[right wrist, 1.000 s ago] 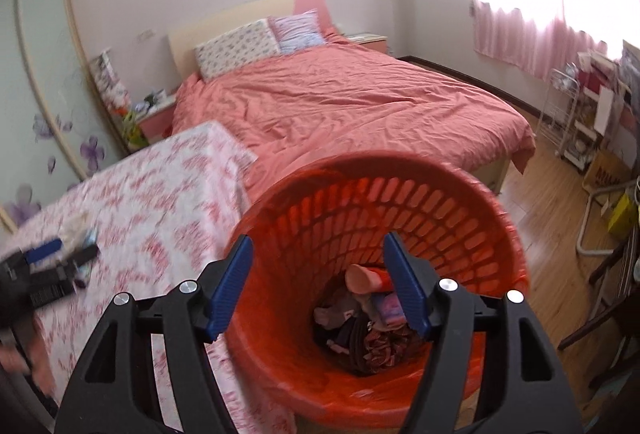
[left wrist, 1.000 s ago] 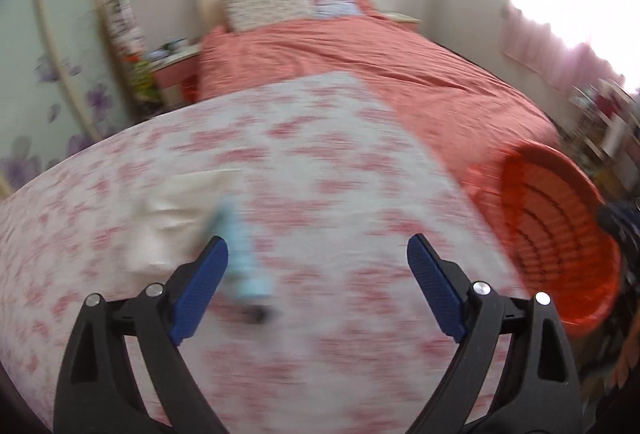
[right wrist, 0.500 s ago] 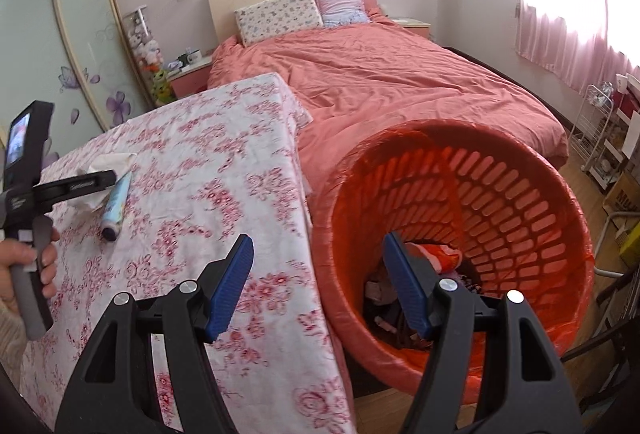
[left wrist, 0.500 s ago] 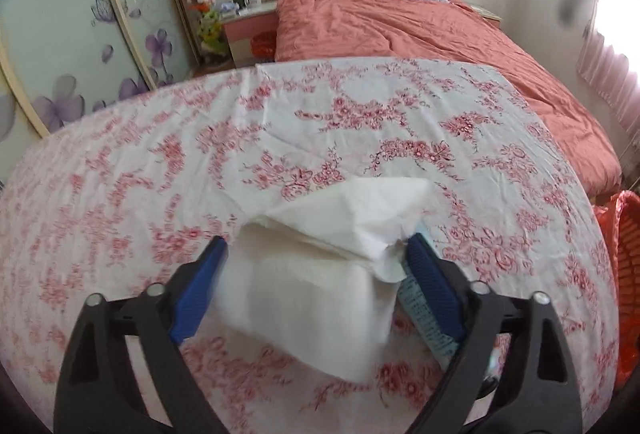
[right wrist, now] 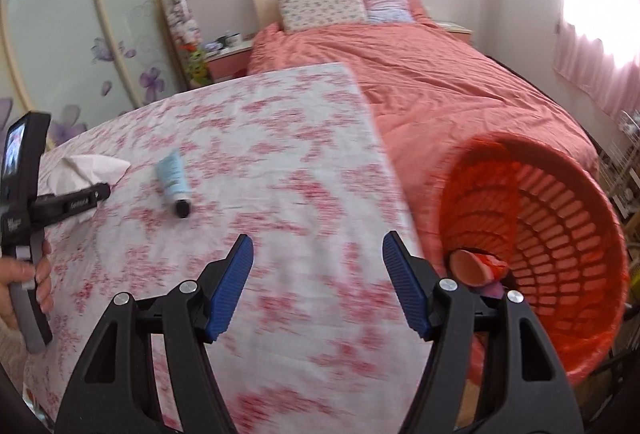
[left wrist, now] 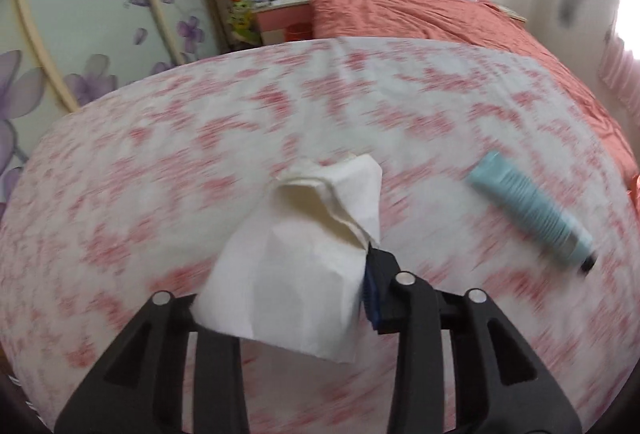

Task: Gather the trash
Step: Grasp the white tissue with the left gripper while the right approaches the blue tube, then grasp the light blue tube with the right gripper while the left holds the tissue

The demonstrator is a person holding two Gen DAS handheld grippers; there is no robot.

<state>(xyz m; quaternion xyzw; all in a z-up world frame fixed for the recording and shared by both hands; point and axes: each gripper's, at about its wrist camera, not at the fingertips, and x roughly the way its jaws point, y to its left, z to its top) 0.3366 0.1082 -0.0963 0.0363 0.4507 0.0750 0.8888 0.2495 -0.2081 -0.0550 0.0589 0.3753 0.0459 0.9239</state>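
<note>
The left claw (left wrist: 320, 274) is held low over the worktop (left wrist: 160, 174), its fingers pinched together on a white tissue (left wrist: 296, 262). The tissue bunches up out of the grip, its folded top rising away from the camera and its loose lower edge draping over the black arms, so only the right-hand blue pad (left wrist: 370, 286) shows. From the right wrist view that same claw (right wrist: 102, 190) comes in from the left edge, level with the worktop, its black finger lying along the crumpled tissue (right wrist: 86, 168). The person's left hand (right wrist: 28, 274) wraps the handle below it, knuckles outward, the grip upright.

The right claw (right wrist: 318, 284) hovers above the near edge of the floral cloth, jaws wide apart with nothing between the blue pads (right wrist: 232, 286), pointing across the worktop toward the bed (right wrist: 440, 82).

A pale blue tube (left wrist: 528, 210) lies flat on the cloth to the right of the tissue, apart from it. In the left wrist view its long axis runs diagonally, the crimped flat end up and left, the dark cap (left wrist: 587, 263) down and right. From the right wrist view the tube (right wrist: 172, 182) lies nearly lengthwise away from the camera, cap (right wrist: 182, 208) nearest, just right of the left claw's tip.

An orange slatted basket (right wrist: 560, 234) sits off the worktop's right side against the bed, tipped so its mouth faces the camera; a pinkish round item and some red scraps (right wrist: 476, 266) lie inside near its lower rim.
</note>
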